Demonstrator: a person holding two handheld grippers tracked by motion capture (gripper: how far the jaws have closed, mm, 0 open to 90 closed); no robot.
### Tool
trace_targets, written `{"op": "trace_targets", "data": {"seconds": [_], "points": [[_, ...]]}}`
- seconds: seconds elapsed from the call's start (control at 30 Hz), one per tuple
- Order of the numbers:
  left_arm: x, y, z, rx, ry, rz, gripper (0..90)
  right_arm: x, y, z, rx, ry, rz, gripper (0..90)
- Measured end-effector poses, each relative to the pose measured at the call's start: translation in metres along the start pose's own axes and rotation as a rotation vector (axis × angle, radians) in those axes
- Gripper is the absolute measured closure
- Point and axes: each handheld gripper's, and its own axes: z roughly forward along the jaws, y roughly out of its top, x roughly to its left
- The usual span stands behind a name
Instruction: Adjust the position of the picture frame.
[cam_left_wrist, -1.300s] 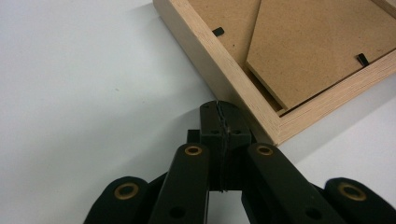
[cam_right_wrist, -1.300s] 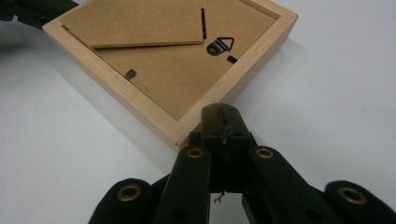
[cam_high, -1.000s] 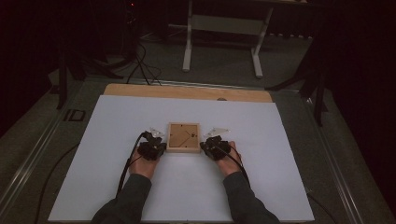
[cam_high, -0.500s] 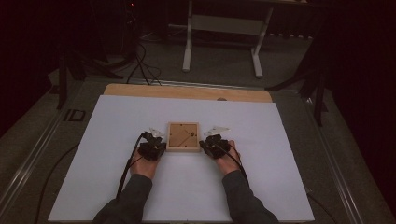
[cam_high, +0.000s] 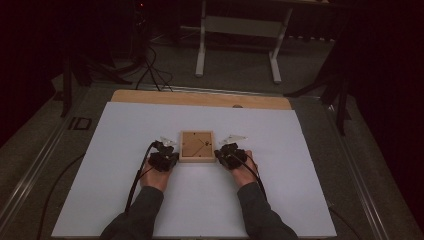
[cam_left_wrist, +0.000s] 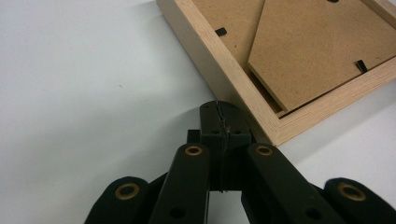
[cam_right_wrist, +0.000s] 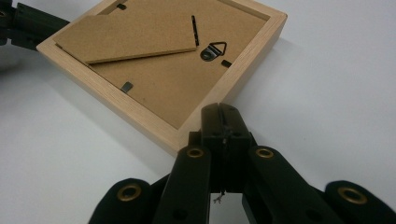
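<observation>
A small square wooden picture frame (cam_high: 197, 146) lies face down in the middle of the white table sheet (cam_high: 125, 130). Its brown backing board, stand flap and metal hanger face up (cam_right_wrist: 159, 56). My left gripper (cam_high: 167, 159) rests on the sheet at the frame's left near corner, jaws shut and empty, tips beside the wooden edge (cam_left_wrist: 224, 74). My right gripper (cam_high: 226, 157) rests at the frame's right near corner, jaws shut with nothing between them. In the right gripper view its tips (cam_right_wrist: 219, 114) sit at the frame's corner. I cannot tell whether either gripper touches the wood.
A bare wooden strip (cam_high: 200, 98) runs along the sheet's far edge. Beyond the table stand a white metal leg frame (cam_high: 237, 40) and loose cables (cam_high: 150, 70) on a dark floor. Cables trail from both grippers toward the near edge.
</observation>
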Motion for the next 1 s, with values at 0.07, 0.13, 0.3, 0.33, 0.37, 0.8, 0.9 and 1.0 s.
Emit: {"op": "trace_targets", "data": {"seconds": [0.07,0.13,0.3,0.33,0.37,0.8,0.9,1.0], "points": [[0.0,0.0,0.0,-0.002,0.001,0.0,89.8,0.0,0.0,0.0,0.0,-0.003,-0.001,89.9],[0.0,0.0,0.0,-0.001,0.001,0.0,89.8,0.0,0.0,0.0,0.0,-0.001,-0.001,89.9],[0.0,0.001,0.001,-0.002,0.003,-0.001,89.6,0.0,0.0,0.0,-0.002,-0.003,-0.006,89.7],[0.0,0.001,0.001,-0.002,0.003,-0.001,89.6,0.0,0.0,0.0,-0.002,-0.003,-0.006,89.7],[0.001,0.001,0.001,-0.001,-0.002,0.0,89.6,0.001,0.0,0.0,-0.002,-0.006,-0.009,89.7],[0.012,-0.004,-0.012,-0.008,0.025,-0.008,71.7,0.002,-0.008,-0.019,-0.088,-0.082,-0.017,81.6],[0.013,-0.004,-0.018,-0.024,0.011,-0.01,68.8,0.001,-0.01,-0.021,-0.104,-0.078,-0.017,81.5],[0.012,-0.003,-0.026,-0.046,-0.008,0.002,68.4,0.003,-0.01,-0.02,-0.11,-0.067,-0.023,81.7]]}}
